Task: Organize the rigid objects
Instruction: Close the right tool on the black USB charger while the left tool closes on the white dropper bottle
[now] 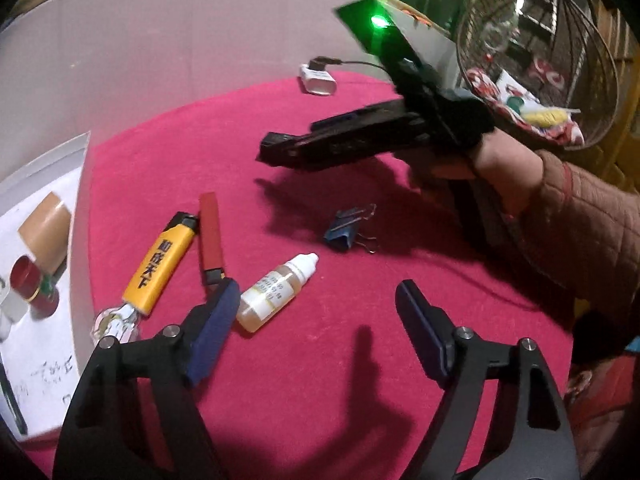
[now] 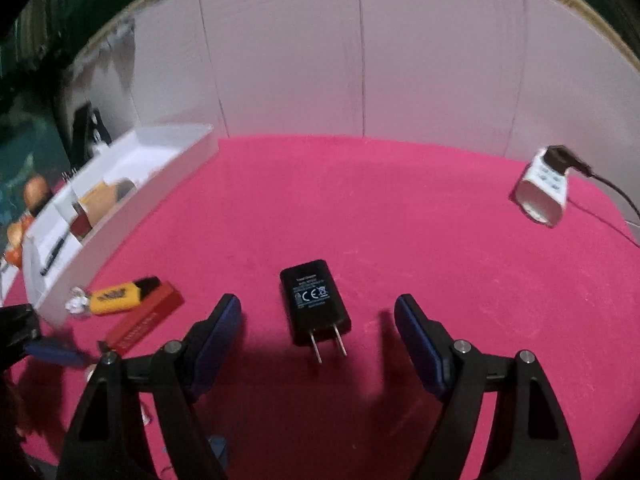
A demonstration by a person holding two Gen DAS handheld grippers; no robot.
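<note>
Left gripper (image 1: 316,320): jaws spread apart with nothing between the blue pads, tilted down over the pink cloth (image 1: 360,360).
Right gripper (image 2: 318,330): jaws spread apart, gripping nothing; seen from the left wrist view it hangs above the cloth, held in a person's hand (image 1: 492,164) with a quilted brown sleeve.
Black charger (image 2: 315,305): lies flat on the cloth, long axis running away from the right gripper, its two metal prongs pointing back toward the camera; it sits between the two fingers' lines, just ahead of the tips, touching neither pad.
Dropper bottle (image 1: 276,292): lies on its side, white cap pointing up and to the right, base close to the left gripper's left pad (image 1: 212,332); whether they touch I cannot tell.
Yellow lighter (image 1: 162,264): lies slanted, black top pointing up-right, left of the bottle.
Red stick (image 1: 211,240): a long flat red piece, long axis nearly upright in the view, just beside the lighter.
Blue binder clip (image 1: 348,230): rests on the cloth ahead of the left gripper, well clear of both pads.
White tray (image 2: 120,204): at the cloth's left edge, holding a few small items in its compartments.
White power strip (image 2: 544,186): at the far right of the cloth, a black plug and cable in it.
</note>
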